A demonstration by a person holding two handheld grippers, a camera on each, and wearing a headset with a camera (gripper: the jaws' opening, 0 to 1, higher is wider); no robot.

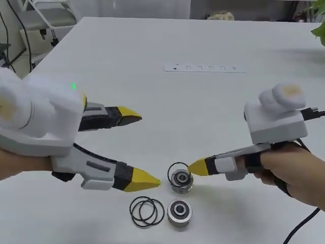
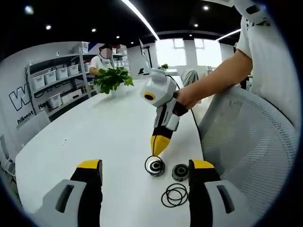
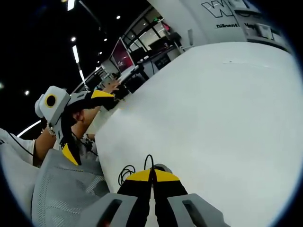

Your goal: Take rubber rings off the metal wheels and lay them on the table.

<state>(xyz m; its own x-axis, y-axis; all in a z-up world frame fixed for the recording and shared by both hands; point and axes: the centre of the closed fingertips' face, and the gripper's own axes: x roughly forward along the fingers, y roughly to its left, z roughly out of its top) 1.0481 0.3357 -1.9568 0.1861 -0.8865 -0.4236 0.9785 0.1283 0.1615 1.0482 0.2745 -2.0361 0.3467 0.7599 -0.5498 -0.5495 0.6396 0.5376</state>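
Note:
Two metal wheels lie near the table's front edge: one right at my right gripper's tip, the other nearer to me. My right gripper is shut on a thin black rubber ring that stands up off the first wheel. Three loose rubber rings lie overlapping on the table beside the second wheel. My left gripper hovers open, left of the wheels, with nothing between its fingers.
A white power strip lies flat further out on the white table. A potted plant stands at the far right end. A mesh chair is behind me, and a person works at shelves beyond.

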